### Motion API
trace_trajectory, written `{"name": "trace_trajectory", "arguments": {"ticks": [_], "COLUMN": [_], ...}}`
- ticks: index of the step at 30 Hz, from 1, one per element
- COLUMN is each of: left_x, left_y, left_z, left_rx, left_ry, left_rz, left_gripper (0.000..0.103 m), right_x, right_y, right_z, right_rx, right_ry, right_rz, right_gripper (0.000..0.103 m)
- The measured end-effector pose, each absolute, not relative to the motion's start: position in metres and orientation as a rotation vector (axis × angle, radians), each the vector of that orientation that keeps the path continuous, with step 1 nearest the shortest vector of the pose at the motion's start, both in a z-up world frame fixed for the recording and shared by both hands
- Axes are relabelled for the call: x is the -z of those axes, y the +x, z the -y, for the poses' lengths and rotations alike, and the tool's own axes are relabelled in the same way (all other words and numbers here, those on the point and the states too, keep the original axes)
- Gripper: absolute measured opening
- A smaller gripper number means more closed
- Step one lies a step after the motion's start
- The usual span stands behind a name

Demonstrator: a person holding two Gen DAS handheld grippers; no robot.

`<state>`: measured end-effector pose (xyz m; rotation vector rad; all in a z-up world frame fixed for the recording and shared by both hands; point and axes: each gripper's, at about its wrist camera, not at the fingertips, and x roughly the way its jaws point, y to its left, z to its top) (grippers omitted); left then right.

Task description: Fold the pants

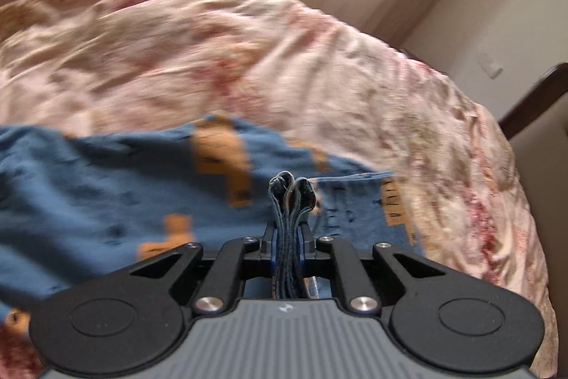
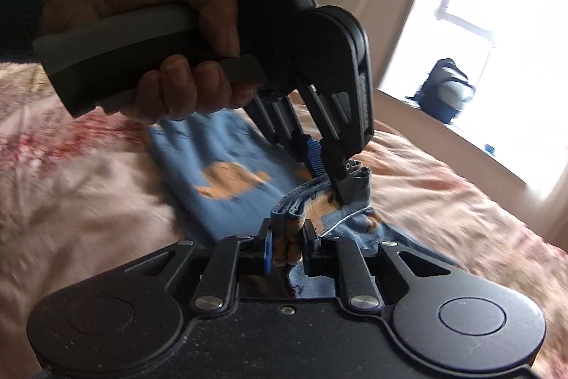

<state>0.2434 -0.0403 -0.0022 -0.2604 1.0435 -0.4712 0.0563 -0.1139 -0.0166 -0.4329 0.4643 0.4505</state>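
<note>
**A:** Two claws, both clamped on cloth. Start with the left wrist view. The left claw (image 1: 287, 237) has its jaws pinched together on a thick bunch of stacked blue layers, which stick up beyond the fingertips at twelve o'clock.

**B:** And the pants (image 1: 106, 201) themselves?

**A:** Spread on the bed (image 1: 248, 52), over its pink flowered cover. Blue with orange patches, they run from the claw out toward nine o'clock; a shorter flap lies toward three o'clock. Everything is motion-blurred.

**B:** Right wrist view?

**A:** The right claw (image 2: 287, 247) is closed on a folded edge of the same pants (image 2: 213, 173). At one o'clock from it, just beside, the left claw (image 2: 342, 183) bites the same band of fabric, with the person's hand (image 2: 149, 34) round its handle. The band arcs between the two grips; the rest of the garment trails toward eleven o'clock.

**B:** What could go wrong?

**A:** My guess: several layers sit in each pinch, so a quick pull could let an inner layer slide out and the fold would land crooked. The grips are close together, so the free length may drag, twist or bunch on the rumpled cover.

**B:** Any containers?

**A:** Only a backpack (image 2: 445, 87) on the window ledge at two o'clock. Whether it is open, or what it holds, I cannot tell.
</note>
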Motion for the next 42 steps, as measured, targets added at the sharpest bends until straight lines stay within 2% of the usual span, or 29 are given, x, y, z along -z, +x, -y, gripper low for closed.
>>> {"name": "trace_trajectory", "arguments": {"ticks": [2,4,6,7,8,9,10,11,12,13,14,20,27,30,33,36,39,42], "left_x": [0.014,0.025,0.031,0.030,0.028,0.024,0.020,0.014,0.011,0.009,0.008,0.029,0.050,0.053,0.048,0.032,0.023,0.037], "left_y": [0.245,0.247,0.245,0.242,0.240,0.238,0.234,0.228,0.223,0.220,0.219,0.227,0.220,0.219,0.220,0.208,0.182,0.159], "left_z": [0.027,0.017,0.009,0.006,0.005,0.006,0.007,0.008,0.011,0.016,0.020,0.063,0.069,0.062,0.058,0.052,0.049,0.061], "left_rx": [0.447,0.429,0.407,0.408,0.406,0.391,0.369,0.341,0.319,0.304,0.297,0.106,0.030,0.043,0.061,0.066,0.162,0.177], "left_ry": [-0.274,-0.295,-0.329,-0.337,-0.327,-0.304,-0.277,-0.249,-0.229,-0.208,-0.196,-0.072,0.011,-0.006,-0.008,-0.061,-0.101,-0.023], "left_rz": [-1.058,-1.068,-1.058,-1.045,-1.031,-1.014,-0.985,-0.940,-0.893,-0.848,-0.819,-0.790,-0.715,-0.710,-0.710,-0.690,-0.657,-0.684], "left_gripper": [0.013,0.018,0.031,0.034,0.042,0.060,0.069,0.080,0.084,0.086,0.089,0.090,0.098,0.101,0.101,0.100,0.103,0.103], "right_x": [0.021,0.028,0.033,0.031,0.027,0.022,0.017,0.013,0.009,0.007,0.006,0.015,0.057,0.060,0.057,0.041,0.020,0.026], "right_y": [0.061,0.066,0.069,0.068,0.064,0.060,0.054,0.048,0.041,0.038,0.038,0.102,0.154,0.163,0.161,0.142,0.100,0.079], "right_z": [0.100,0.091,0.088,0.090,0.096,0.104,0.112,0.123,0.136,0.147,0.159,0.213,0.199,0.231,0.265,0.282,0.267,0.221], "right_rx": [-0.487,-0.512,-0.520,-0.527,-0.536,-0.528,-0.494,-0.453,-0.395,-0.332,-0.257,-0.047,-0.119,0.018,0.141,0.209,0.110,-0.038], "right_ry": [-0.445,-0.452,-0.457,-0.446,-0.428,-0.417,-0.416,-0.418,-0.423,-0.437,-0.460,-0.486,-0.632,-0.558,-0.543,-0.529,-0.460,-0.453], "right_rz": [-0.480,-0.507,-0.528,-0.521,-0.507,-0.484,-0.454,-0.422,-0.382,-0.351,-0.328,-0.354,-0.374,-0.410,-0.430,-0.415,-0.363,-0.360], "right_gripper": [0.017,0.017,0.019,0.022,0.024,0.032,0.049,0.060,0.079,0.089,0.091,0.093,0.093,0.099,0.099,0.091,0.095,0.099]}}
